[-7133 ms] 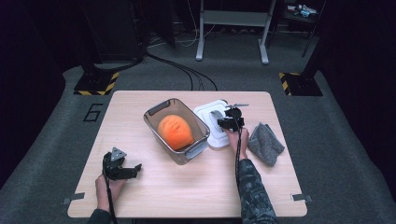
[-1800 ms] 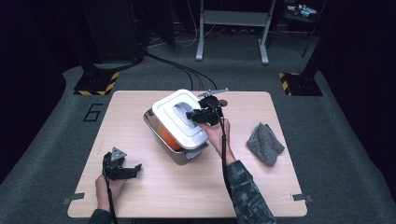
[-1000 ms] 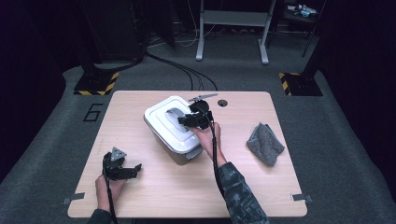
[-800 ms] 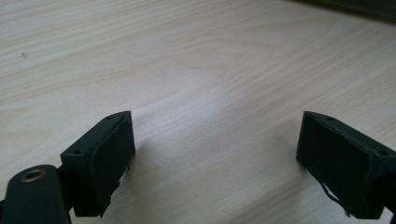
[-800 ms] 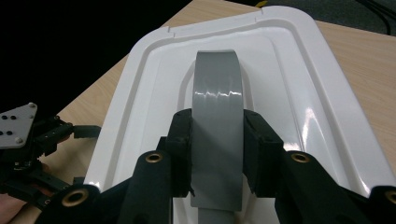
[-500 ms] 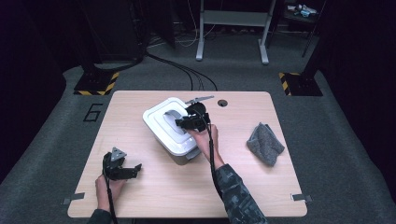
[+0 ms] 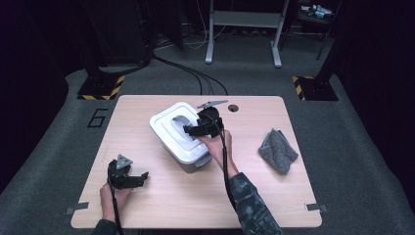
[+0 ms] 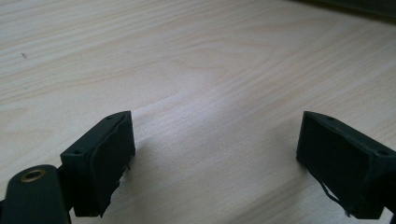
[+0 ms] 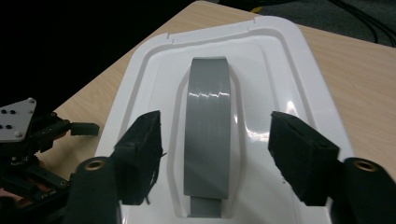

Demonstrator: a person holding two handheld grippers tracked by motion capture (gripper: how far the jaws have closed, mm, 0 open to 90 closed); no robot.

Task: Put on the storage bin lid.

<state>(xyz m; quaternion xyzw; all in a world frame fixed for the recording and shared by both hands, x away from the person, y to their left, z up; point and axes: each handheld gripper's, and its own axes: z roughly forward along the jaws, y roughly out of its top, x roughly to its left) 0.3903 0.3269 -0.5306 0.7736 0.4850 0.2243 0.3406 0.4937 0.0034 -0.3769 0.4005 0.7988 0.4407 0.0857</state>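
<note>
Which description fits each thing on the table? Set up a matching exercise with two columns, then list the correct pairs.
Things
1. lid
2. cloth
3. left tool
4. right tool

Descriptions
A. grey, crumpled, near the table's right edge
B. open, either side of the grey handle
C. white, sitting on the container
D. open above bare wood

Pairs: 1-C, 2-A, 3-D, 4-B

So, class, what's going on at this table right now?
A person works with a gripper in each hand. The right gripper hovers over the white lid now sitting on the container; its jaws have just been opening, spread either side of the lid's grey handle without pressing it. The left gripper rests open on the wooden table. A grey cloth lies to the right.
</note>
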